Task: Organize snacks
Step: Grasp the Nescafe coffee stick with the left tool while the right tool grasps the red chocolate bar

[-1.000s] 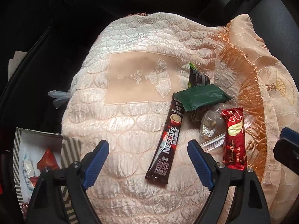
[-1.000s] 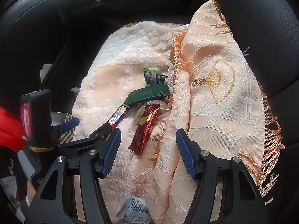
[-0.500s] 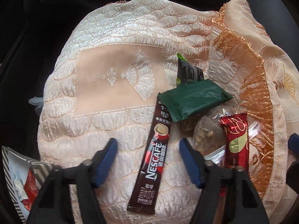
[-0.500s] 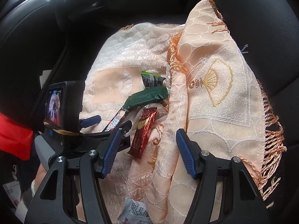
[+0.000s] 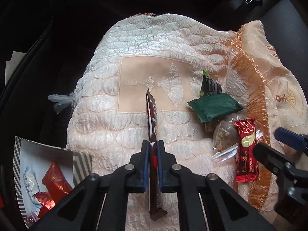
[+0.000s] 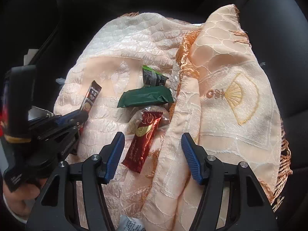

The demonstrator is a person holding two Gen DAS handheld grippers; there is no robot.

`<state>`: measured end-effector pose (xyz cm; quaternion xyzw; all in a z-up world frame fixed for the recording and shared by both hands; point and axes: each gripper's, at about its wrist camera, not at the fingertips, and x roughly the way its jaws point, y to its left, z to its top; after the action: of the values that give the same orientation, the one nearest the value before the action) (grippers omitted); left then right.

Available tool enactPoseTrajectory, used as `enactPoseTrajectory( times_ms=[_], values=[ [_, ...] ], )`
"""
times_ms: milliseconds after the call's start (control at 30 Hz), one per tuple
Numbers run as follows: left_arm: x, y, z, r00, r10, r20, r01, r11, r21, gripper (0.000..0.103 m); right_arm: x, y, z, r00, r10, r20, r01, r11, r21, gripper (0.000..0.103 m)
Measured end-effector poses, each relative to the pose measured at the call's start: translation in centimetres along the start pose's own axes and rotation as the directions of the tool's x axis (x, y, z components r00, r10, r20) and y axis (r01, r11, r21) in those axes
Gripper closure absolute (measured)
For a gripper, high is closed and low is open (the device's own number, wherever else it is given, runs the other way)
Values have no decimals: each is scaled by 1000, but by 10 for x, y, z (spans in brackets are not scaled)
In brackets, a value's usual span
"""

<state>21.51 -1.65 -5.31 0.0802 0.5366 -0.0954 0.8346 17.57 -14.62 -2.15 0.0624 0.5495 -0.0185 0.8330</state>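
Since the earlier frames, the left gripper (image 5: 153, 154) has just been closing, and its 2 blue pads now pinch the dark coffee stick (image 5: 152, 119), which lay flat on the cushion before and now stands on edge, its far end tipped up over the cushion's plain panel. In the right wrist view the same stick (image 6: 92, 96) pokes out of the left gripper (image 6: 77, 115) at the left edge, clear of the other snacks.

Nearest on the left sits a striped paper box (image 5: 80, 165) holding red and white wrapped sweets. The right gripper (image 6: 152, 157) hangs with its jaws spread wide, nothing pressed between them; the near end of a red chocolate bar (image 6: 143, 140) lies between its fingers without touching either pad. That red bar rests partly on a clear zip bag (image 5: 224, 140) of bits, near the right side of the quilted peach cushion (image 5: 115, 130).

Just beyond, a dark green wrapped bar (image 5: 214, 106) lies crosswise, touching the clear bag. Farther still, a small black and green packet (image 5: 209, 87) sits just behind the green bar. To the right, a fringed peach cloth (image 6: 231, 105) with a gold fan design is bunched against the cushion. Dark car seating (image 6: 279, 38) surrounds everything at the far side.
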Motion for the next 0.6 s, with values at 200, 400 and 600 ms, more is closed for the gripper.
enactPoseTrajectory(
  times_ms=[200,400,600],
  values=[
    [-9,12,-11,999,-34,0,34,999,-29,93,30,27,13,990,-127,-57,120,986,-115,42],
    [-15,19,-28,999,-42,-12,41,997,-62,93,37,17,8,986,-155,-58,147,981,-125,78],
    [-34,24,-46,999,-43,11,44,995,-87,93,12,15,-3,998,-58,-18,56,994,-98,78]
  ],
)
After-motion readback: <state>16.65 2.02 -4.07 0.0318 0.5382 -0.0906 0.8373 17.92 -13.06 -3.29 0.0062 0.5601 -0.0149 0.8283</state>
